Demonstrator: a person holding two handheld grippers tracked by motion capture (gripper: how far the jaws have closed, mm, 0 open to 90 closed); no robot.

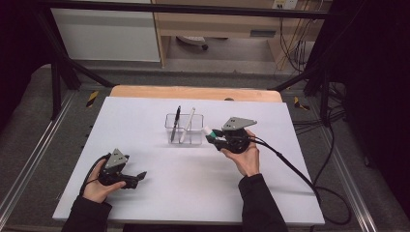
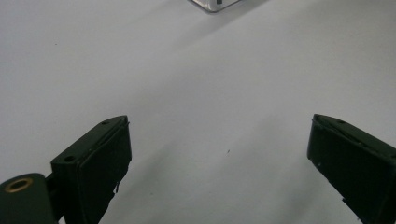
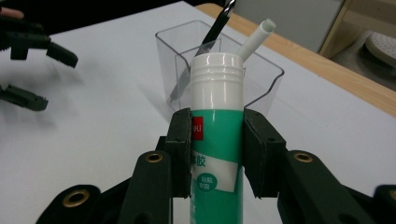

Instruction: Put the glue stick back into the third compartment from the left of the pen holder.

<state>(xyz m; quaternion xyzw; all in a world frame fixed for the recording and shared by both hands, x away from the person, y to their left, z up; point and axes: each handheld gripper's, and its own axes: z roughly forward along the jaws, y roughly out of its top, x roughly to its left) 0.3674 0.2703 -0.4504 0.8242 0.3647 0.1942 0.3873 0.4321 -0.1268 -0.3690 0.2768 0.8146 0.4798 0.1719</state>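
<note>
Gripping is already sorted on the right: a glue stick [image 3: 215, 140] is pinched across its green-and-white body between the pads of the right gripper [image 3: 217, 151], white ribbed cap pointing toward the clear pen holder [image 3: 261, 77], which sits just beyond it near the middle of the white table [image 1: 193, 193]. The tube is probably light and stiff, being a hard plastic cylinder, but that glossy label looks slippery, so a hold around the mid-body, where it's taken now, seems safer than one up at the smooth cap. Being round, it could be rolled or twisted in the pads if squeezed off-centre. The holder is a thin transparent box with rounded corners, likely easy to nudge, and a black pen [image 3: 205, 51] and a white pen [image 3: 254, 39] are already leaned inside it. Over at the near-left of the table the left gripper [image 2: 219, 154] is held low with its jaws spread wide and nothing between them, just matte white tabletop. Black rubbery-looking pads can be seen on both tools.
</note>
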